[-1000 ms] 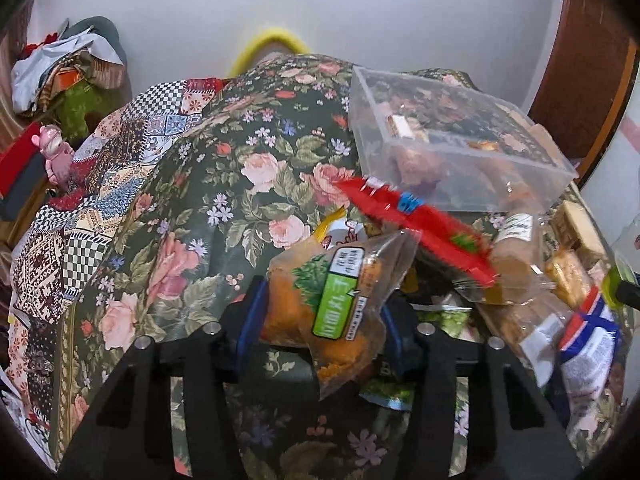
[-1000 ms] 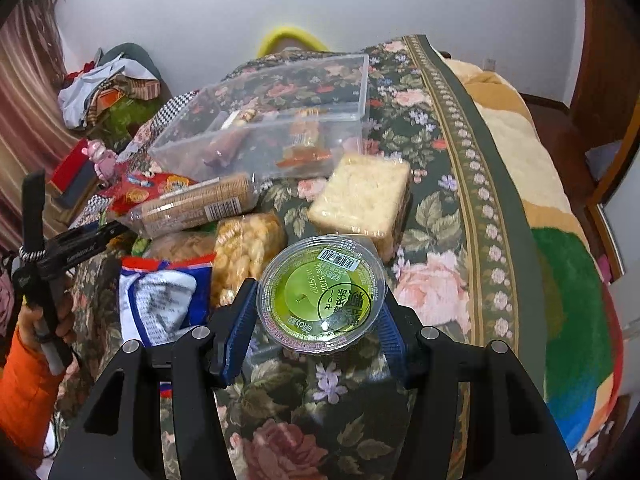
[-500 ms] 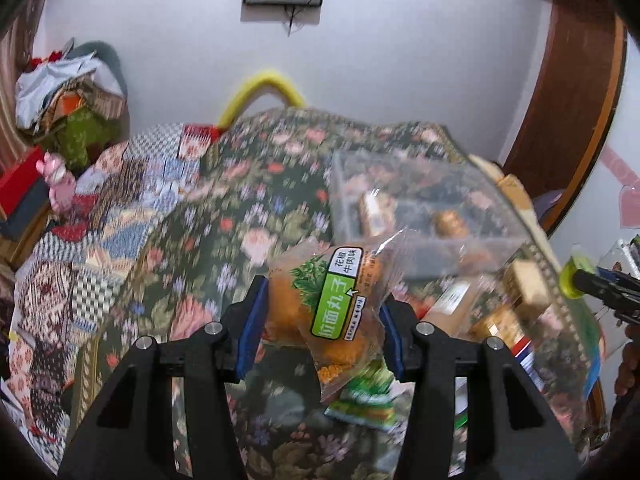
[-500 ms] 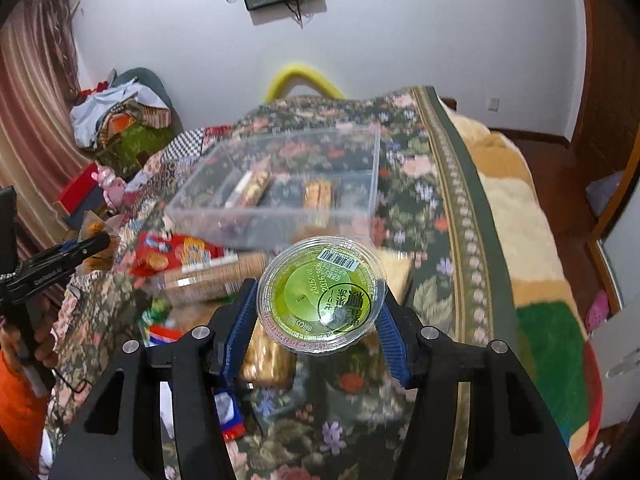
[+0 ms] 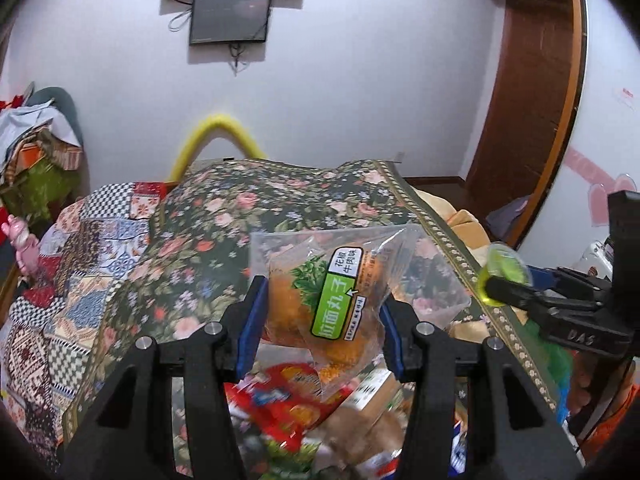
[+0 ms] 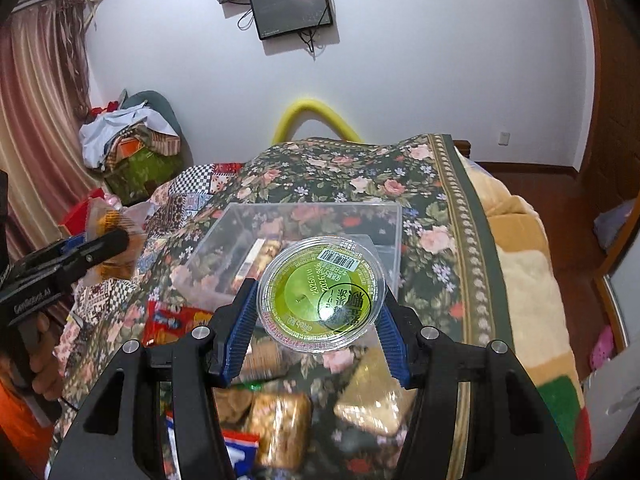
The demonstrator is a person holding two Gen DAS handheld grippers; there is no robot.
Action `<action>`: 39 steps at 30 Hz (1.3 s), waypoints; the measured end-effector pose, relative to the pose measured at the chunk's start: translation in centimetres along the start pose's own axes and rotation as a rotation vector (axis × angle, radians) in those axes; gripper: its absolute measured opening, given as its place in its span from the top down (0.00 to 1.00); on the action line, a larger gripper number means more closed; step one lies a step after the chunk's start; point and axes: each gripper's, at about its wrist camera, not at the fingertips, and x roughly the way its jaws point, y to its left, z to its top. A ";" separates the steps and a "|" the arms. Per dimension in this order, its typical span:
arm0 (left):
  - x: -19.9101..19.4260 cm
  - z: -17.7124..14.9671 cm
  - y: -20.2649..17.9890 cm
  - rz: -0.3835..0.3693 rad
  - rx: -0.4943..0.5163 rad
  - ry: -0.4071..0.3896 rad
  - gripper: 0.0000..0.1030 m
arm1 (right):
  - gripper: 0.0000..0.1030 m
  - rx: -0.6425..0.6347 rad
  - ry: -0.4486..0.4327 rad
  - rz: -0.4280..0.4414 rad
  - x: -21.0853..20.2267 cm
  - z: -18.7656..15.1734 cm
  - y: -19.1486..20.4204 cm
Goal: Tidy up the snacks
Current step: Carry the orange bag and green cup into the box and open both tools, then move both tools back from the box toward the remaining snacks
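My left gripper (image 5: pixel 320 320) is shut on a clear bag of orange snack balls with a green label (image 5: pixel 324 304), held in the air above the bed. My right gripper (image 6: pixel 316 316) is shut on a round green jelly cup (image 6: pixel 320 292) with a barcode on its lid, also lifted. A clear plastic bin (image 6: pixel 304 232) holding a few wrapped snacks sits on the floral blanket just beyond the cup; in the left wrist view the bin (image 5: pixel 440 280) lies behind the bag. The right gripper shows at the right of the left wrist view (image 5: pixel 500 284).
Loose snacks lie below the grippers: a red packet (image 6: pixel 176 320), biscuit packs (image 6: pixel 280 428) and a blue-white bag (image 6: pixel 236 448). The floral blanket (image 6: pixel 432 216) covers the bed. A clothes pile (image 6: pixel 124 140) sits left; a yellow foam arch (image 6: pixel 316 116) and wall screens stand behind.
Both grippers have risen and tilted up with their snacks; the view now takes in the wall and screens. The bin now sits right behind each held item.
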 end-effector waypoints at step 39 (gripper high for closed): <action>7.0 0.9 0.8 0.007 -0.059 0.131 0.27 | 0.35 -0.030 0.114 -0.011 5.5 1.4 0.6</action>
